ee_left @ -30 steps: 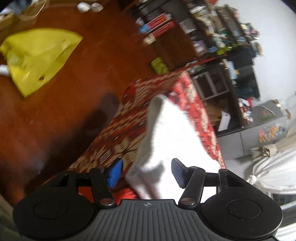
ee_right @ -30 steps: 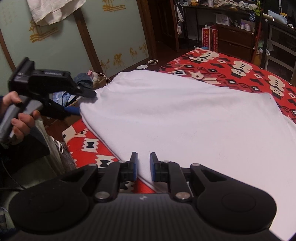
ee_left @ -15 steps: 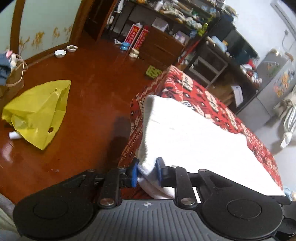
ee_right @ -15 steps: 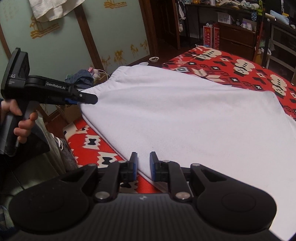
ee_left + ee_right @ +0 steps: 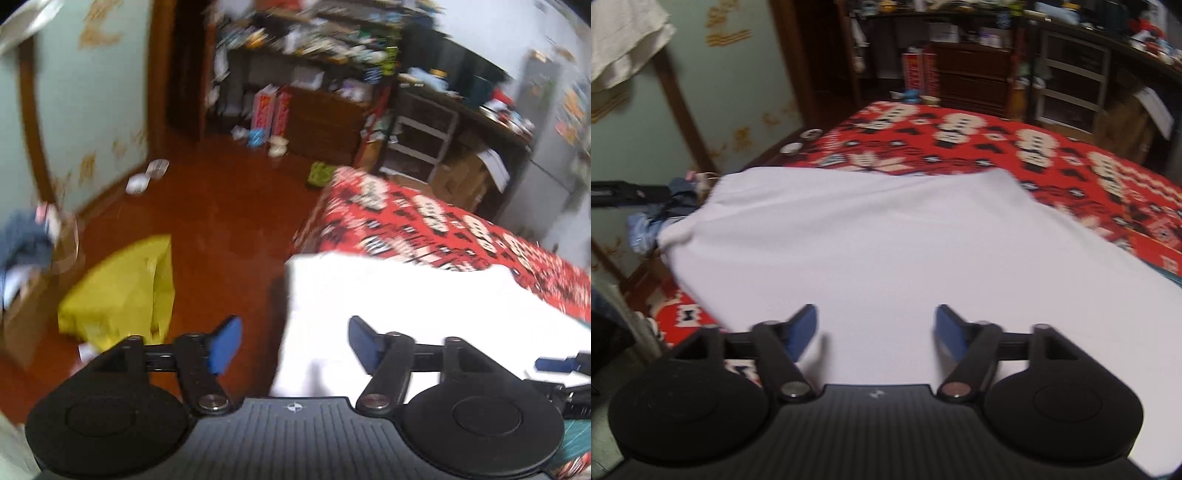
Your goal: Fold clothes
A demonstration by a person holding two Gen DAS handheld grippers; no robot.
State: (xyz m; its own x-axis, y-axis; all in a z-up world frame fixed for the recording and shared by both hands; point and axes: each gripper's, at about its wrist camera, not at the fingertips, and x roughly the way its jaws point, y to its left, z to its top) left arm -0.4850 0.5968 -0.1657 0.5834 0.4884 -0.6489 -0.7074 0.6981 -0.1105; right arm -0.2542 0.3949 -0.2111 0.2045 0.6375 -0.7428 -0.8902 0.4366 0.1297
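White cotton-looking cloth: that's the white garment (image 5: 886, 251), spread flat right in front of me on the red patterned blanket (image 5: 1052, 155), with its left edge hanging off the side at about 9 o'clock.

Right gripper (image 5: 874, 330): fingers spread wide, nothing between them, hovering just over the near edge of the fabric at 6 o'clock.

Left gripper (image 5: 295, 345): also wide open and holding nothing. It sits over the near left corner, where the cloth drapes off the bed edge toward the wooden floor (image 5: 221, 221).

How it'll handle: looks soft, light and floppy, no stiffness at all. I'd guess it sags and bunches the second I lift only one point, so both hands need to go together.

Where I'd grab: the two near corners or the near hem, pinching right at the edge so I catch every layer. I can't tell from here how many layers there are.

Slip risk: a thin pinch could slide out of the pads, so take a decent bite of fabric.

Middle distance: the far edge of the cloth lies at 12 o'clock, well short of the blanket's far end, so there's room to fold forward.

Further off: yellow bag (image 5: 122, 288) on the floor at 9 o'clock in the left view, well clear. Cluttered shelves (image 5: 1071, 74) at the back.
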